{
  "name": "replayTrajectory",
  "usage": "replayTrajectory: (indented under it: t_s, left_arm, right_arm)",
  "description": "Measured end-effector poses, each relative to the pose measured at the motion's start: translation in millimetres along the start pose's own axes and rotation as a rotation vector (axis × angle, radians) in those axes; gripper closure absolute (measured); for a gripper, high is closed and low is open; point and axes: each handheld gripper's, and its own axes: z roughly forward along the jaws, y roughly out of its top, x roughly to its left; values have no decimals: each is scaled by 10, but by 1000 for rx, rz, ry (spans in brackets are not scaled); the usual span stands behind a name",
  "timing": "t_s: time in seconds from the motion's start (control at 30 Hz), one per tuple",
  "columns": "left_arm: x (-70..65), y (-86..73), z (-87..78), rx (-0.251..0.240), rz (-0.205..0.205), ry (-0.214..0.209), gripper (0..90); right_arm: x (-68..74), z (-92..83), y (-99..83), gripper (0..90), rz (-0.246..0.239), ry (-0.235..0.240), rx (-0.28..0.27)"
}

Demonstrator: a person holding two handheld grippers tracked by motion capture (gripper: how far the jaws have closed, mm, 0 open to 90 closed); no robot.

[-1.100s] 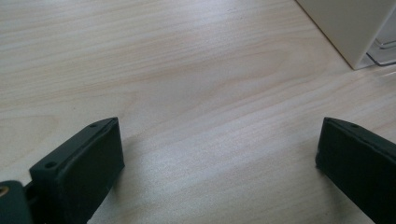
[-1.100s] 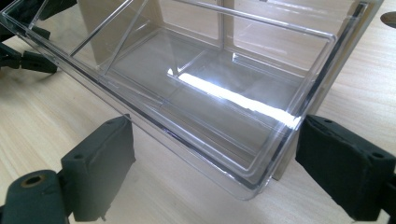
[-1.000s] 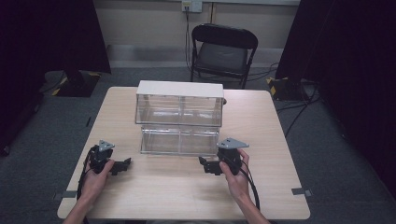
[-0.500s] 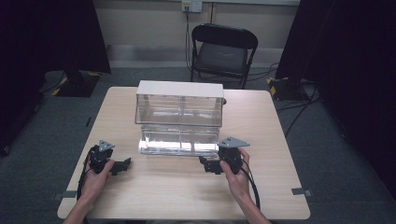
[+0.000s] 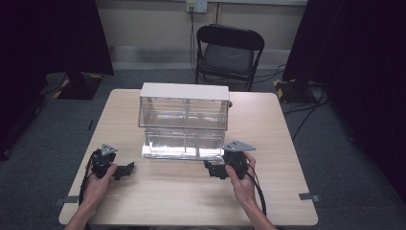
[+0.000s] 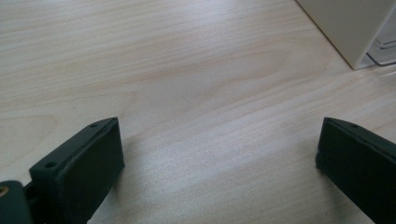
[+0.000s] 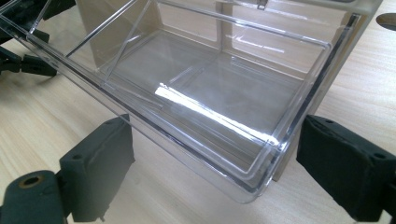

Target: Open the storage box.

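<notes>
- Table (image 5: 182, 201): a light wood-grain top standing on grey carpet; a black folding chair (image 5: 229, 52) stands beyond its far edge.
- Drawer cabinet (image 5: 184, 106): a two-tier unit with a white top panel and clear fronts, placed at mid-table toward the far side. A central divider splits the upper tier into two compartments.
- Lower drawer (image 5: 184, 143): clear plastic, pulled out toward the person so that it projects from the front of the cabinet. In the right gripper view the drawer (image 7: 210, 93) is seen from above its front corner; its floor is bare, with a bright glare line across it, and the table grain shows through the plastic.
- Left gripper (image 5: 125, 169): held in the person's left hand (image 5: 98, 179) near the table's left front area, well apart from the cabinet. In the left gripper view its two black jaws are spread wide over bare wood, with nothing between them; a white corner of the cabinet (image 6: 350, 28) appears at upper right.
- Right gripper (image 5: 210, 168): held in the right hand (image 5: 242, 182), just in front of the drawer's right end. In the right gripper view the jaws stand wide apart, one on either side of the drawer's front corner, gripping nothing; whether either pad touches the plastic cannot be told.
- Cables: a black cable trails from each gripper back along the forearm.
</notes>
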Motion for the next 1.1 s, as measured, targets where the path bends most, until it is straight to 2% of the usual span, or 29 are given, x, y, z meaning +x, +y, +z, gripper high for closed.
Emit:
replayTrajectory:
  t_s: [0.3,0.6,1.1]
  left_arm:
    - [0,0,0,0,0,0,4]
    - [0,0,0,0,0,0,4]
    - [0,0,0,0,0,0,4]
  right_arm:
    - [14,-10,2,97,4,-13,-2]
    - [18,-42,20,97,-2,-16,-26]
    - [0,-70,46,96,4,-5,-33]
